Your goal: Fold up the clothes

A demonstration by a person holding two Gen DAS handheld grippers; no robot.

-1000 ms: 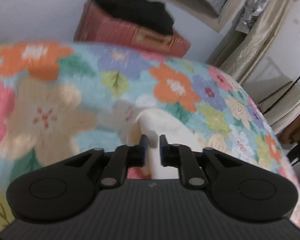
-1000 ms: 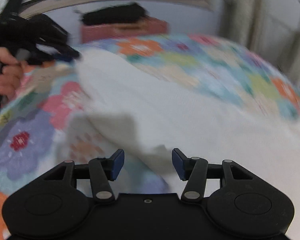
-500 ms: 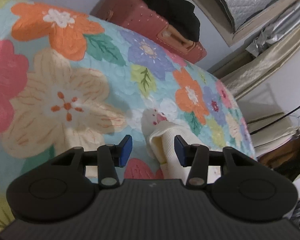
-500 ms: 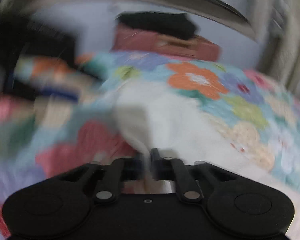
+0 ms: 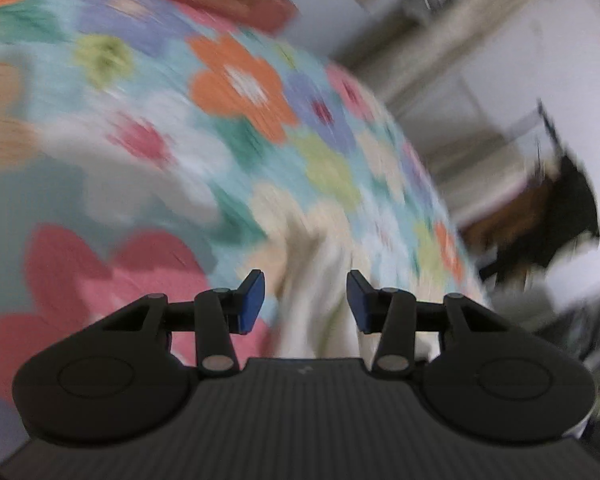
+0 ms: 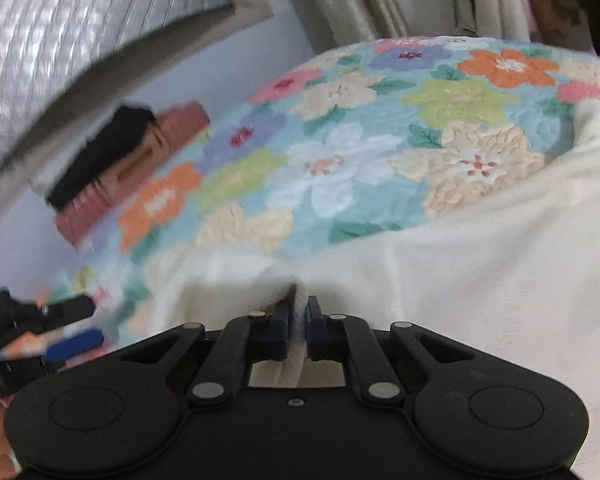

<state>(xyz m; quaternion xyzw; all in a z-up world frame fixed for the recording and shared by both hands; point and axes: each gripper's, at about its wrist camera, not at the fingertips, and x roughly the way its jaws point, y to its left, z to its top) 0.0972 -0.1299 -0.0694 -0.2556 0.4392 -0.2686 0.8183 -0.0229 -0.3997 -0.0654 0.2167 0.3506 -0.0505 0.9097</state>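
Note:
A cream garment (image 6: 480,280) lies spread on the floral quilt (image 6: 340,160). My right gripper (image 6: 298,320) has its blue pads pressed on a raised fold of the garment's edge, and its jaws are opening slightly. In the blurred left wrist view, my left gripper (image 5: 306,300) stands with its jaws apart and opening. A bunched part of the cream garment (image 5: 320,248) lies between and beyond its pads, which do not touch it. The left gripper (image 6: 88,322) also shows at the left edge of the right wrist view, beside the garment's left end.
A red suitcase (image 6: 140,168) with a black garment (image 6: 100,152) on top stands against the wall behind the bed. Beige curtains (image 6: 360,0) hang at the back. A quilted silver panel (image 6: 60,20) sits above. The quilt's edge (image 5: 440,200) drops off to the right.
My left gripper went from nearly shut on the cream cloth to open, and its view swung. My right gripper went from wide open to closed on a fold, and rolled.

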